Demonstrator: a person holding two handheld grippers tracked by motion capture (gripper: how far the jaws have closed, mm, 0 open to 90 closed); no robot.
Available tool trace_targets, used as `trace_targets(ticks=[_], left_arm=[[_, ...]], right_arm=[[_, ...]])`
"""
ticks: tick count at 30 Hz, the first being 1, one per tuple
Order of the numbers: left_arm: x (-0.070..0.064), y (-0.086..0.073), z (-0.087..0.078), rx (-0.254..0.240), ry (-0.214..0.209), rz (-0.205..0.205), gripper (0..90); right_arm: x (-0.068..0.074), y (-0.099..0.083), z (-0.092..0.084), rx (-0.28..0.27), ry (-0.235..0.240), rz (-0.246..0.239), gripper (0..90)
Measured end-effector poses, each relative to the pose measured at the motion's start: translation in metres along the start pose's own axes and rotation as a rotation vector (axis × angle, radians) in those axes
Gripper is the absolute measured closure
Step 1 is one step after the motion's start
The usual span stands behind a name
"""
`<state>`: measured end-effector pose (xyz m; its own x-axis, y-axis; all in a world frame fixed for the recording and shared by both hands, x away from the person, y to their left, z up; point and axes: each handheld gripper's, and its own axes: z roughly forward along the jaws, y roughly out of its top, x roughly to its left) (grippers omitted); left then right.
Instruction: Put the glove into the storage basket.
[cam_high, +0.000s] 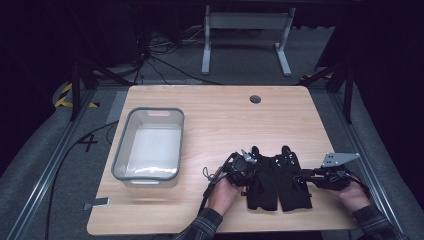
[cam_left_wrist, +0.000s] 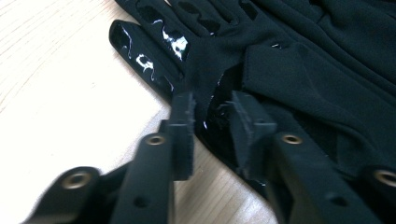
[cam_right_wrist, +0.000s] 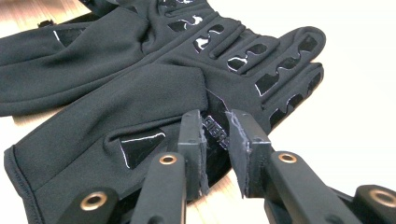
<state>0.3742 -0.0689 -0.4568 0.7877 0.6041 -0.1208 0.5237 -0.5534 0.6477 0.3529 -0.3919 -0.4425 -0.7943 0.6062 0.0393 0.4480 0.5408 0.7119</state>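
Note:
Two black gloves lie flat, side by side, near the table's front edge: the left glove (cam_high: 264, 182) and the right glove (cam_high: 291, 185), fingers pointing away from the person. My left gripper (cam_high: 253, 164) is at the left glove's outer edge. In the left gripper view the jaws of that gripper (cam_left_wrist: 212, 116) stand a little apart, either side of the glove's (cam_left_wrist: 299, 79) glossy-patterned edge. My right gripper (cam_high: 301, 176) is at the right glove's outer edge. Its jaws (cam_right_wrist: 215, 135) are narrowly apart around that glove's (cam_right_wrist: 140, 98) side. Neither pair clamps the fabric.
A grey-rimmed translucent bin (cam_high: 120, 150) stands on the left half of the wooden table (cam_high: 225, 115). A round cable hole (cam_high: 255, 99) sits near the table's far edge. A small grey tag (cam_high: 98, 203) lies at the front left corner.

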Motion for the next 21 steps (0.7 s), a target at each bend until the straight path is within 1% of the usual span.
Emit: trace_targets(ticks=[1, 2, 3, 5, 6, 7, 8, 10, 12, 15, 19, 21], left_arm=[[0.000, 0.000, 0.000, 0.000, 0.000, 0.000, 75.5], [0.000, 0.000, 0.000, 0.000, -0.004, -0.005, 75.5], [0.000, 0.000, 0.000, -0.001, -0.004, -0.009, 81.8], [0.000, 0.001, 0.000, -0.001, 0.000, -0.010, 86.1], [0.000, 0.001, 0.000, -0.001, 0.000, -0.010, 86.5], [0.001, 0.001, -0.001, -0.004, -0.007, -0.019, 86.5], [0.002, 0.001, -0.001, -0.006, -0.017, -0.029, 86.8], [0.006, 0.001, -0.004, -0.016, -0.044, -0.052, 86.9], [0.009, 0.000, -0.007, -0.030, -0.060, -0.065, 86.9], [0.014, -0.001, -0.016, -0.066, -0.098, -0.087, 87.0], [0.019, -0.002, -0.028, -0.111, -0.137, -0.114, 87.0], [0.022, -0.002, -0.032, -0.127, -0.151, -0.127, 87.0]], right_arm=[[0.000, 0.000, 0.000, 0.000, 0.000, 0.000, 76.4], [0.000, 0.000, 0.000, 0.001, 0.001, 0.000, 77.0], [0.000, -0.001, 0.000, 0.003, 0.003, -0.001, 78.6], [-0.001, -0.001, -0.001, 0.004, 0.008, 0.004, 80.7], [-0.001, -0.001, -0.001, 0.004, 0.008, 0.004, 80.7], [-0.001, -0.002, -0.002, 0.003, 0.009, 0.005, 82.0], [-0.002, -0.002, -0.003, 0.003, 0.015, 0.007, 85.2], [-0.002, -0.003, -0.004, 0.007, 0.016, 0.008, 86.5], [-0.003, -0.005, -0.004, 0.022, 0.016, 0.003, 88.6], [-0.003, -0.007, -0.003, 0.039, 0.015, -0.003, 89.4], [-0.002, -0.007, 0.001, 0.068, 0.015, -0.015, 89.7], [-0.001, -0.007, 0.002, 0.068, 0.021, -0.017, 89.7]])
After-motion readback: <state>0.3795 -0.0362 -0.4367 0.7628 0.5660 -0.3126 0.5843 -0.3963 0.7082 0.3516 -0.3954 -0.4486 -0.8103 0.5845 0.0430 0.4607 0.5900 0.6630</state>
